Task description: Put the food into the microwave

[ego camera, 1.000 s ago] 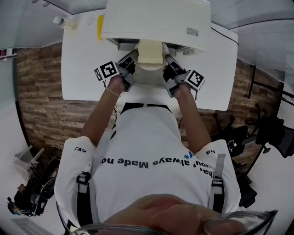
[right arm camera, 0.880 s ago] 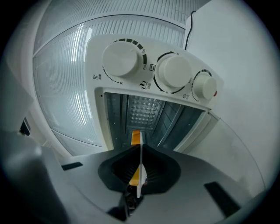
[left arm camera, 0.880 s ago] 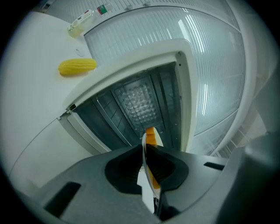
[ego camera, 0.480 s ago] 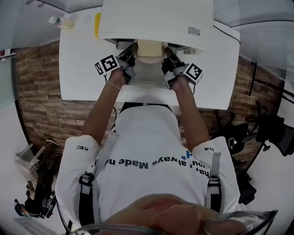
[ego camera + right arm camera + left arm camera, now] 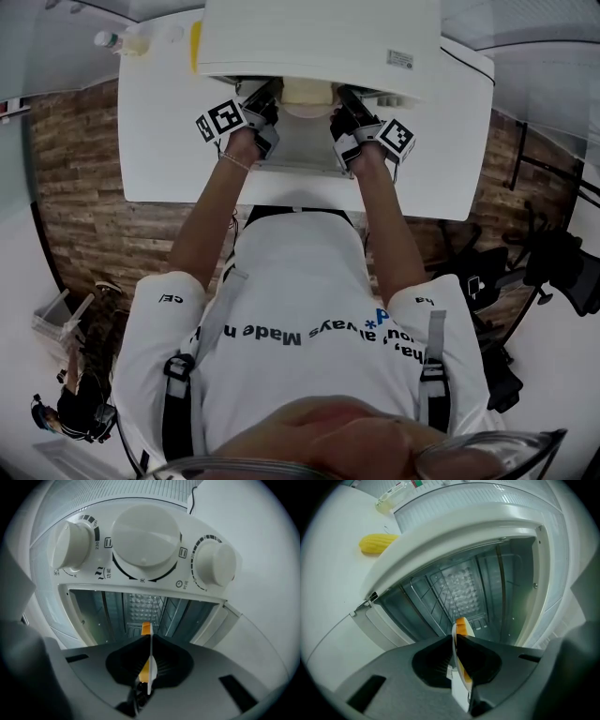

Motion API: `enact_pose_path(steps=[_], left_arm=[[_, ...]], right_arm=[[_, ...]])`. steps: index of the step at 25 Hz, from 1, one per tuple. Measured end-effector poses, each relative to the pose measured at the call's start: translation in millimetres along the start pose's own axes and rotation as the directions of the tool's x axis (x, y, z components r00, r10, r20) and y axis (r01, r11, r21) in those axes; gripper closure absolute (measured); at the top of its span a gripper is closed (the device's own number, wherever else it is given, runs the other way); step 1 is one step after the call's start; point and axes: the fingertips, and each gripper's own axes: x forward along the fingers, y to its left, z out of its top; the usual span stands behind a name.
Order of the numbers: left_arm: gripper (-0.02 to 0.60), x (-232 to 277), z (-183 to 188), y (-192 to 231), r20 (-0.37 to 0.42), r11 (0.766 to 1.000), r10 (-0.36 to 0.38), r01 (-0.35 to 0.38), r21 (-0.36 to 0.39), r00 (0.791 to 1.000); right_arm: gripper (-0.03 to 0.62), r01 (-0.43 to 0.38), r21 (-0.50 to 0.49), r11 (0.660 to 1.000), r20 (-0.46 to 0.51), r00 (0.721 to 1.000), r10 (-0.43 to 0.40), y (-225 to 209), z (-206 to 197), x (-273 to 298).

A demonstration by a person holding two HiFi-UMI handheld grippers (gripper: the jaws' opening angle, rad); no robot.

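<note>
The white microwave [image 5: 319, 37] stands at the back of the white table [image 5: 169, 141], its door [image 5: 300, 155] folded down toward me. A white plate with a pale yellow block of food [image 5: 306, 92] is at the mouth of the cavity, mostly hidden under the microwave's top. My left gripper [image 5: 262, 111] is shut on the plate's left rim and my right gripper [image 5: 341, 112] on its right rim. In the left gripper view the jaws [image 5: 458, 634] pinch a thin white edge before the wire-racked cavity [image 5: 464, 588]. The right gripper view shows the same pinch [image 5: 149, 641] below three knobs [image 5: 145, 536].
A yellow corn-like item [image 5: 377, 542] lies on the table left of the microwave, seen also as a yellow strip [image 5: 194, 42] in the head view. A clear bottle [image 5: 127, 39] stands at the table's back left corner. Wooden floor and office chairs [image 5: 553, 262] surround the table.
Both grippers have carried the plate forward into the microwave's opening. More of the food now lies hidden under the microwave's top.
</note>
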Motion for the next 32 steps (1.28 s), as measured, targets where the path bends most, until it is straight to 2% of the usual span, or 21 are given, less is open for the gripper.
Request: enact_pose_path(steps=[21,32], left_arm=[[0.561,9,15,16,0.014,1.000,0.005,-0.005,-0.002,1.000],[0.561,0,2,12,0.023,1.000,0.011,-0.010,-0.019,1.000]], right_arm=[[0.572,0.007,0.075,0.997,0.094,0.996,-0.014,-21,12,23],[0.572,-0.005,0.032,0.999,0.165,0.986,-0.001,-15,24,32]])
